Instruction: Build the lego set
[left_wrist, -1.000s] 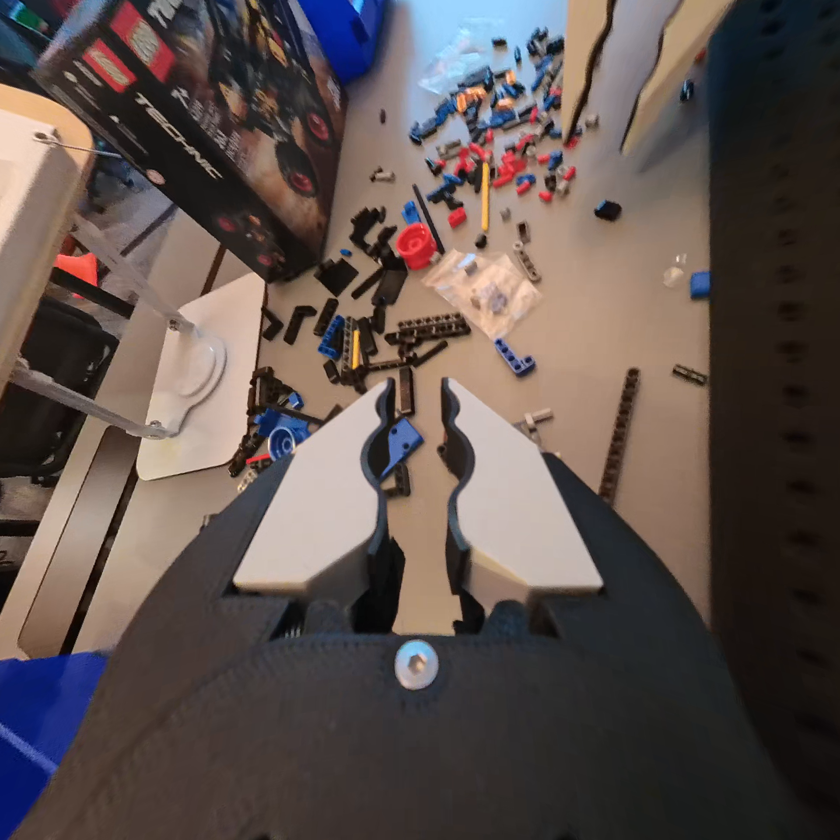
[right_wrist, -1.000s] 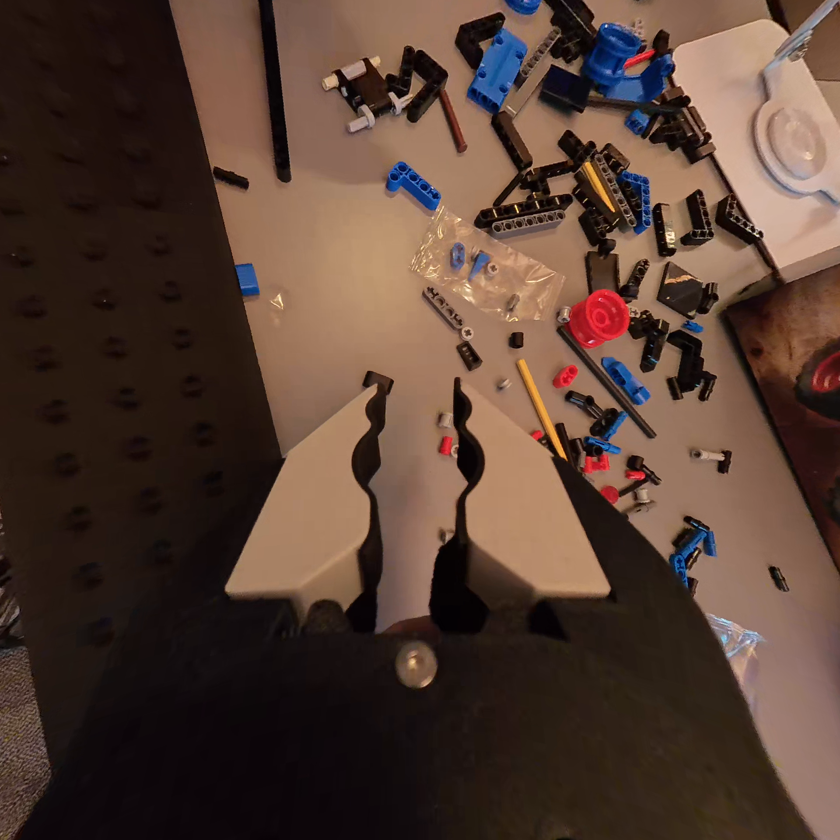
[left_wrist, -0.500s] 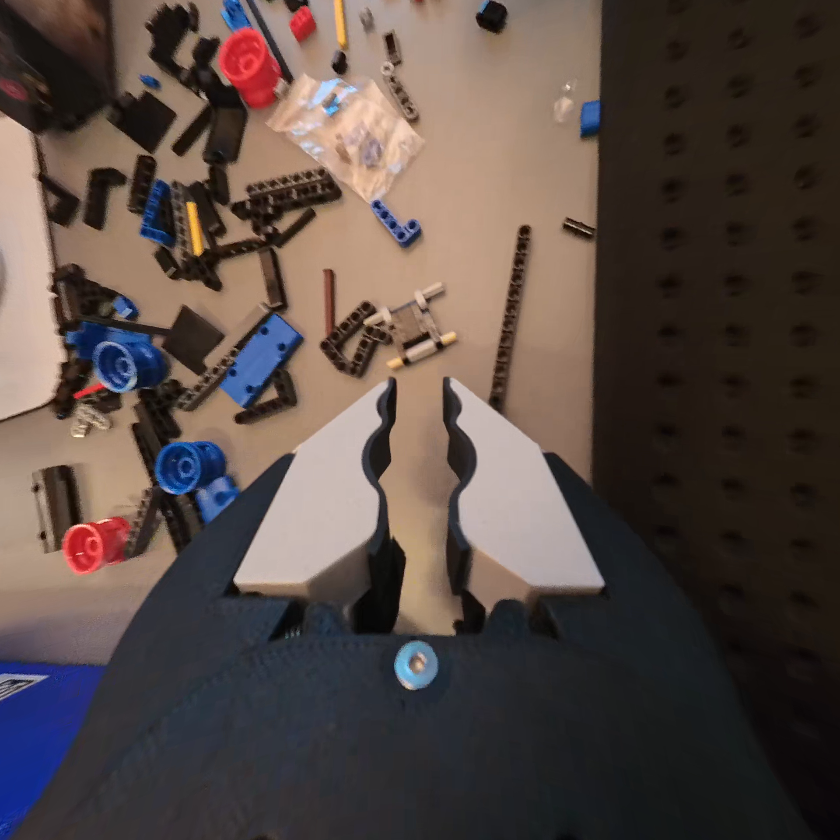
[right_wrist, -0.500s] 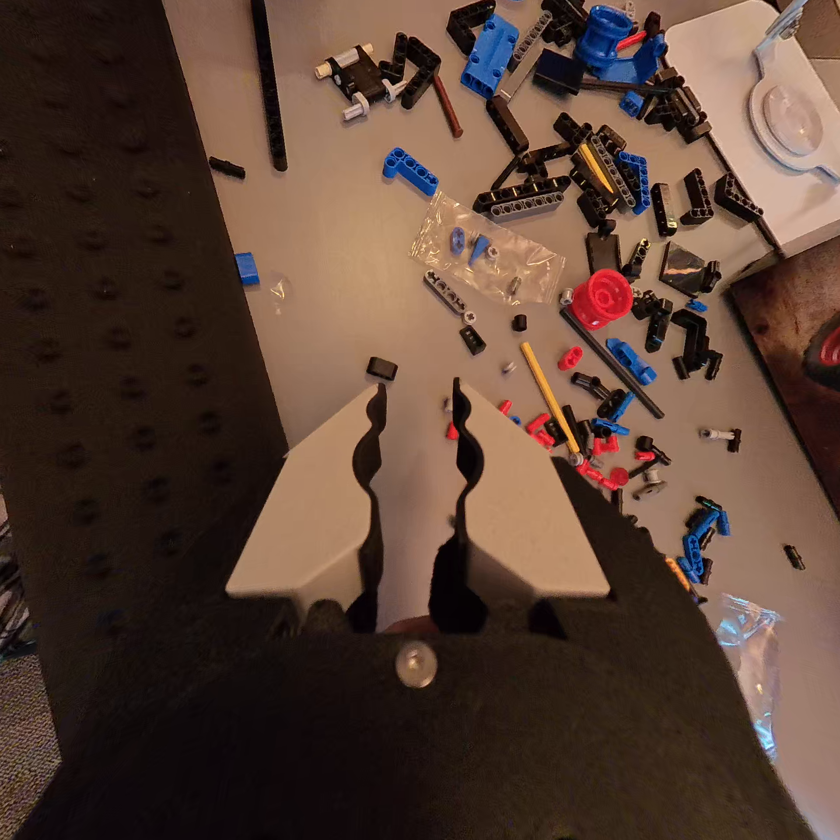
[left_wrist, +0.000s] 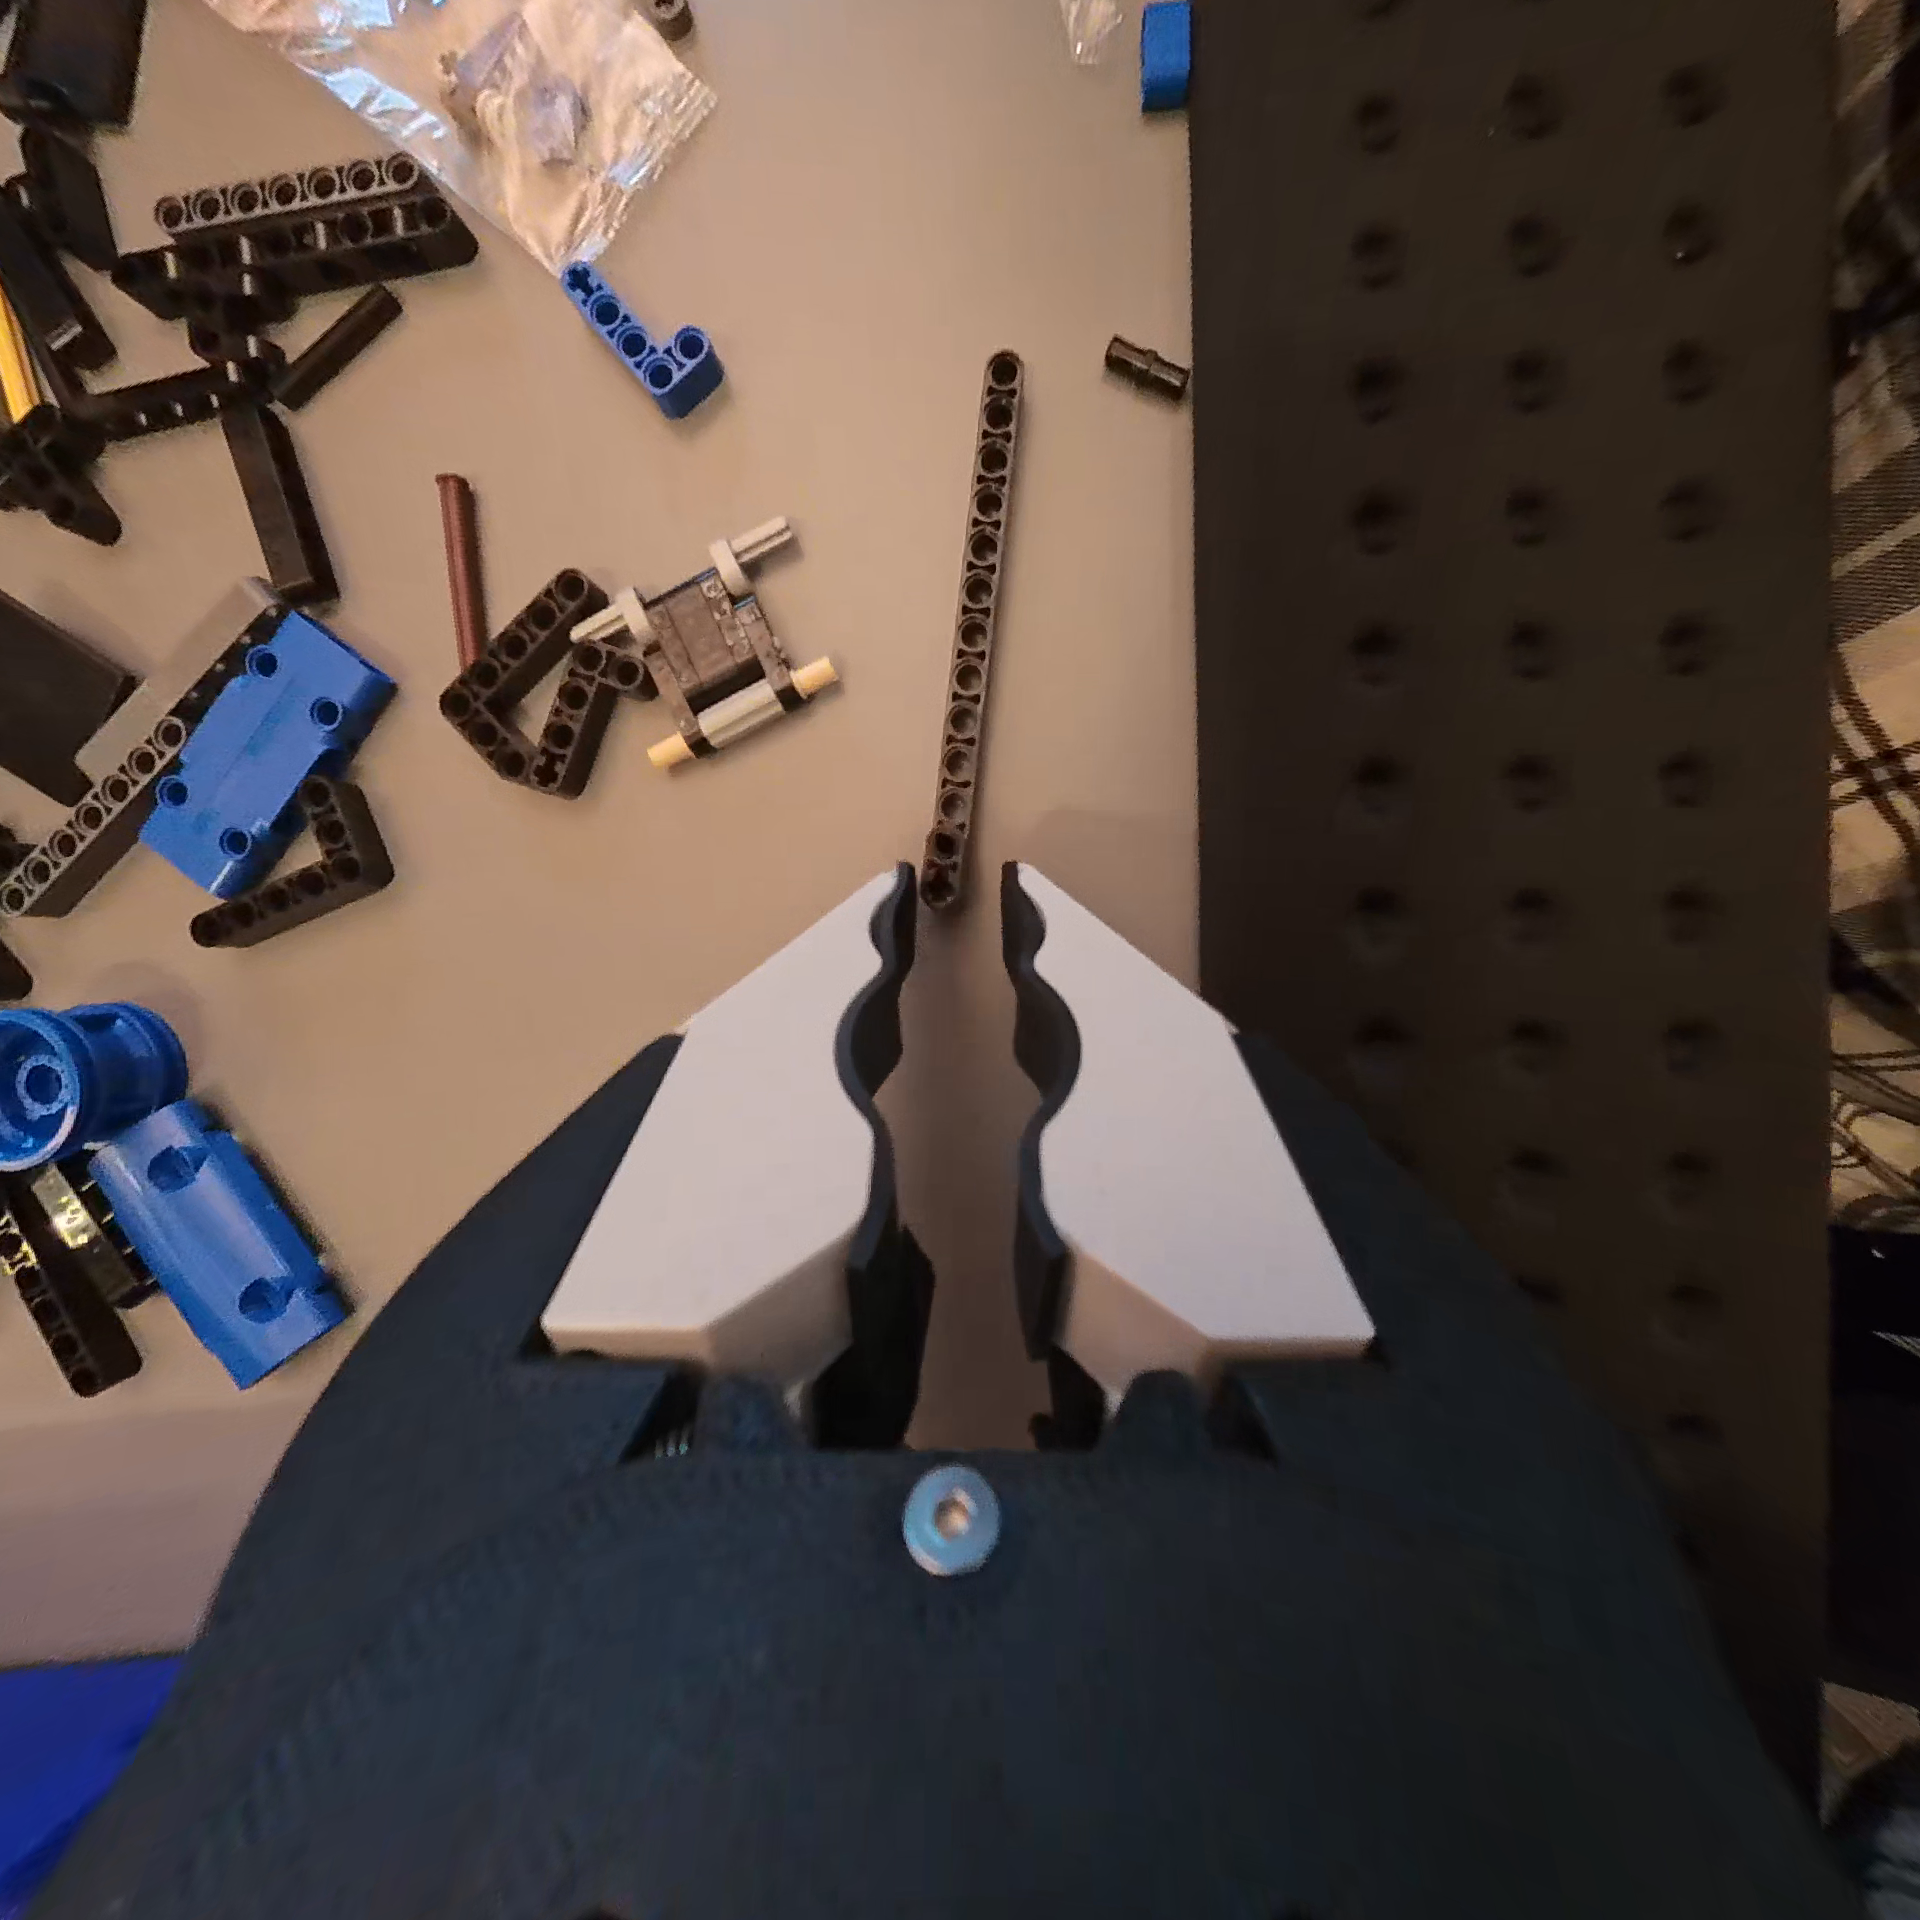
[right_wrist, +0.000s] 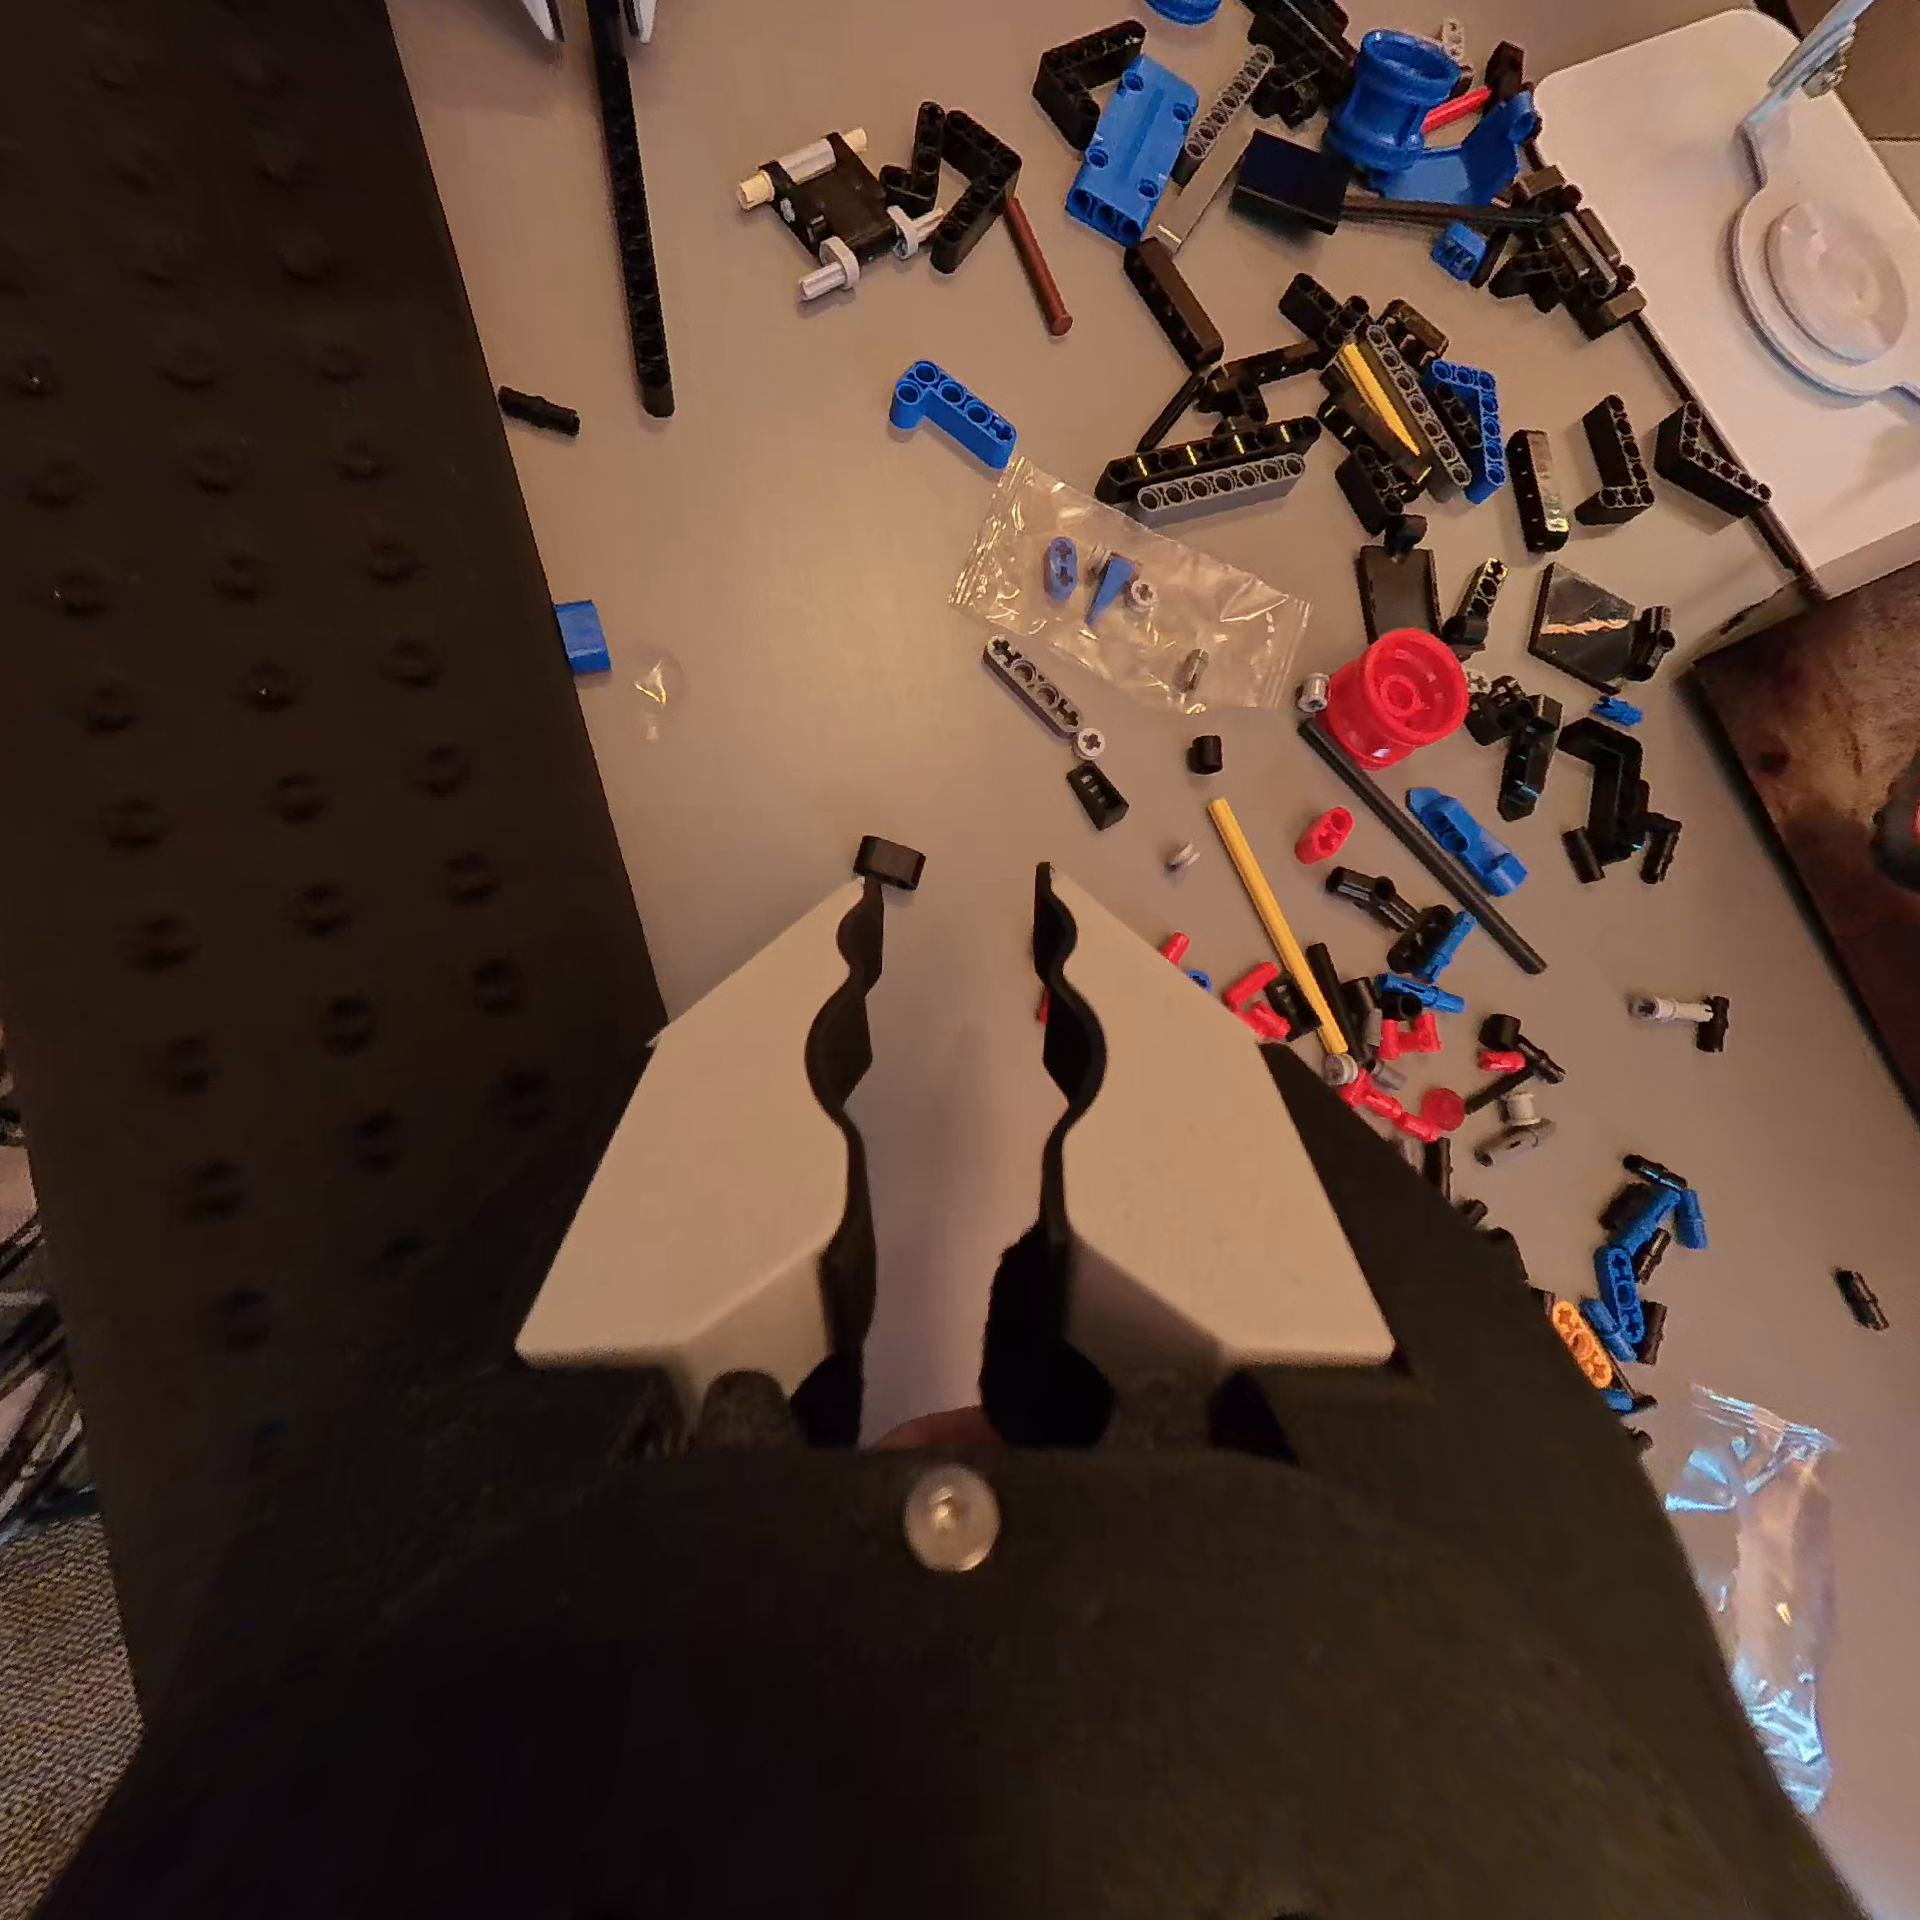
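**Left gripper lined up on the long black beam**

On the grey worktop (left_wrist: 790, 1039), loose parts lie scattered, with nothing assembled beyond one small sub-assembly.

1. Far left in the left wrist view: a blue wheel hub (left_wrist: 73, 1081) and a blue panel block (left_wrist: 260, 748) rest among black beams.
2. Centre left: a small black sub-assembly with grey and tan pins (left_wrist: 717, 644) lies just beside a black angled frame (left_wrist: 530, 686).
3. Centre: the long black beam (left_wrist: 977, 623) lies flat. Its long axis runs almost straight away from the left gripper (left_wrist: 958, 883), leaning slightly right at the far end. Its near end sits between the two fingertips, whose fingers are spread and hold nothing.
4. Right: a dark perforated board (left_wrist: 1507, 727) borders the worktop.

The right gripper (right_wrist: 961, 883) hovers well apart from the beam, fingers spread and empty, a small black connector (right_wrist: 890, 862) at its left fingertip.

Judgement: the left gripper is the nearer. Closing now would pinch only the beam's end, so the beam may pivot.
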